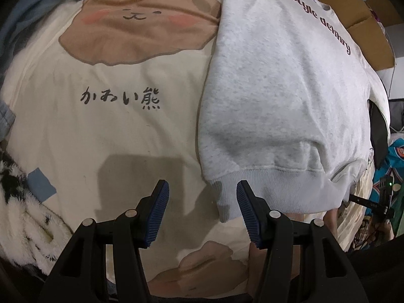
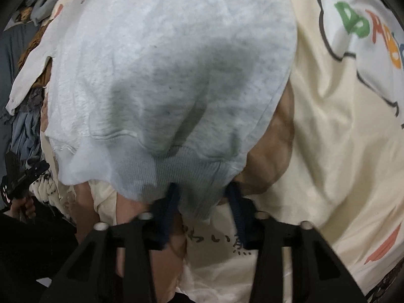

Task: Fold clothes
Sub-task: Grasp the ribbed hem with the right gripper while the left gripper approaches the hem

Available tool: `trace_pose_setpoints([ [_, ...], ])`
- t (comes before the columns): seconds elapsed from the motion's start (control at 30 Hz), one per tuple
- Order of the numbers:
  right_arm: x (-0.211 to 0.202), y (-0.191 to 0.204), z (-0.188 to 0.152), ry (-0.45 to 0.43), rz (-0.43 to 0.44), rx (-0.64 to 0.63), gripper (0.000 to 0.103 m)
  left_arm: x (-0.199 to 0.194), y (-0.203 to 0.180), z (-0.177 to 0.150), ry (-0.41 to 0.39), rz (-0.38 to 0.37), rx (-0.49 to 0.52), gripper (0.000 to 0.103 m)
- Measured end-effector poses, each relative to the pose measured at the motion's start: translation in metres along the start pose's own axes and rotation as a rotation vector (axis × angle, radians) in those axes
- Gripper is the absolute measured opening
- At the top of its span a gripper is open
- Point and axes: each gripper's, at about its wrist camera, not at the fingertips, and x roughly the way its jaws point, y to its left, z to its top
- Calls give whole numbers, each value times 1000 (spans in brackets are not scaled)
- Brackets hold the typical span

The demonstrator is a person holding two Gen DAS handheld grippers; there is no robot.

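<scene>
My left gripper (image 1: pixel 202 202) hangs with jaws spread and empty beside the grey sweatshirt's (image 1: pixel 285 96) ribbed hem (image 1: pixel 277 189). My right gripper (image 2: pixel 204 209) has its jaws apart around that hem, fabric between them. The sweatshirt lies on the bear-print blanket (image 1: pixel 113 131), collar end farthest from me.

Open cream bedspread (image 1: pixel 106 131) lies left of the grey sweatshirt (image 1: pixel 282 96), free passage there. Further left, a fluffy white blanket (image 1: pixel 32 217) crowds in. Right of the sweatshirt, cardboard boxes (image 1: pixel 366 38) block the way.
</scene>
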Motion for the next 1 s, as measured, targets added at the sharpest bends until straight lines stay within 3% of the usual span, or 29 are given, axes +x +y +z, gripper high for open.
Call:
trace_pose_setpoints([
  [0.07, 0, 0, -2, 5, 0, -2, 12, 4, -3, -1, 10, -3, 10, 56],
  [0.13, -6, -1, -5, 1, -14, -13, 9, 8, -7, -2, 20, -5, 18, 56],
  [0.57, -34, -9, -26, 8, -70, -21, 7, 47, -14, -17, 68, -71, -27, 56],
  [0.7, -41, -12, -33, 14, -82, -16, 7, 51, -14, -19, 49, -89, -54, 55],
  [0.73, -42, -12, -34, 17, -84, -17, 7, 50, -14, -20, 42, -95, -57, 54],
  [0.8, -43, -10, -35, 24, -84, -25, 7, 50, -15, -21, 42, -110, -57, 22],
  [0.87, -44, -9, -36, 29, -84, -32, 7, 51, -17, -22, 54, -124, -61, 11],
  [0.9, -45, -9, -36, 31, -83, -35, 7, 49, -18, -23, 54, -125, -54, 6],
  [1.0, -50, -9, -39, 37, -75, -39, 7, 36, -19, -27, 55, -133, -55, 5],
])
